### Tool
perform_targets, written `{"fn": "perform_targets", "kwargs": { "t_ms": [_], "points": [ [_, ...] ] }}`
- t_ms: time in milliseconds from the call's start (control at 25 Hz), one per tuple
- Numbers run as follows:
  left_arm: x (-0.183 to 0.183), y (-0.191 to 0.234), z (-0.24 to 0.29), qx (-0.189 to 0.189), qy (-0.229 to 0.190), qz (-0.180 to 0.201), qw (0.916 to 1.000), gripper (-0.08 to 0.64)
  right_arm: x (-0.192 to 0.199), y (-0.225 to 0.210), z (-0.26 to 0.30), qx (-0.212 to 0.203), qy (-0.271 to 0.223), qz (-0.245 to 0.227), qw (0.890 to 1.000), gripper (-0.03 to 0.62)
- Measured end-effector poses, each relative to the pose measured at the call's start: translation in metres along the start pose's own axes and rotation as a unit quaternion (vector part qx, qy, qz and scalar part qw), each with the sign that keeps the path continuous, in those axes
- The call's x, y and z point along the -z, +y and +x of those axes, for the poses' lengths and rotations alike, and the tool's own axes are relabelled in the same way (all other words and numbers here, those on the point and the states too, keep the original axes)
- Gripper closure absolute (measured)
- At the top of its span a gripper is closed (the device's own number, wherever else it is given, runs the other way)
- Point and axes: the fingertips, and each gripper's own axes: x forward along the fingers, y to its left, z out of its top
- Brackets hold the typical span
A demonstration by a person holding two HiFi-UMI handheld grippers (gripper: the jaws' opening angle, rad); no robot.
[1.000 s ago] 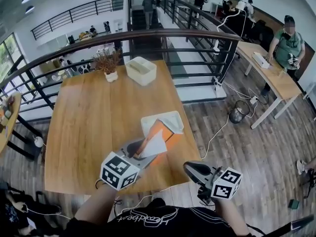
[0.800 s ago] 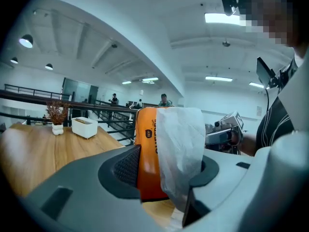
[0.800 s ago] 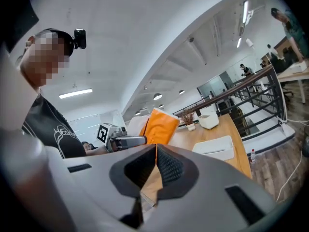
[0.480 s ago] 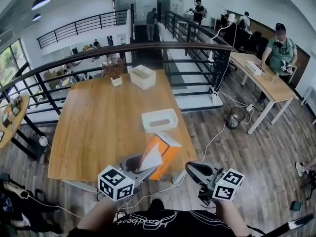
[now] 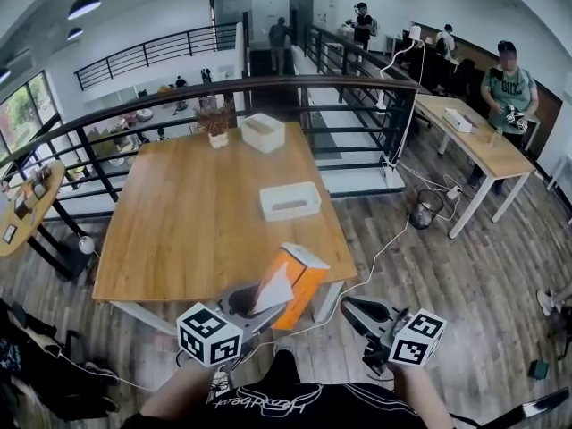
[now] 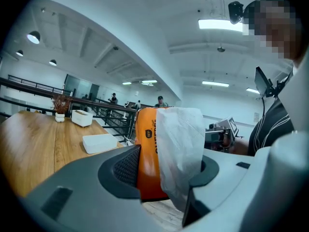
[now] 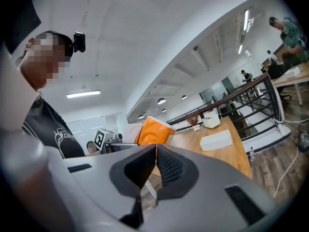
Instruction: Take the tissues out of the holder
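The left gripper (image 6: 164,174) is clamped on the orange tissue pack (image 6: 146,144) by its sides, presumably to leave the white tissue (image 6: 179,149) hanging free. The pack is held just off the near edge of the bench (image 5: 197,213), well apart from the white holder (image 5: 290,200) on that bench. The right gripper (image 7: 153,170) is closed and empty. The bench is bare wood, beside a mezzanine railing (image 5: 268,83).

The holder (image 6: 147,151) looks glossy, its paper tissue (image 6: 178,149) softly crinkled.
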Motion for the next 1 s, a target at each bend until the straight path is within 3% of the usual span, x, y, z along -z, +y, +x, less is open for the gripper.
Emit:
{"fn": "perform_targets", "kwargs": {
  "t_ms": [480, 1000],
  "points": [
    [0.005, -0.053, -0.034, -0.011, -0.002, 0.018, 0.9998, 0.325, 0.006, 0.037, -0.029, 0.003, -0.021, 0.009, 1.0, 0.575],
    [0.013, -0.054, -0.049, -0.014, -0.016, 0.005, 0.9998, 0.325, 0.02, 0.055, -0.017, 0.0, 0.003, -0.005, 1.0, 0.575]
  ]
}}
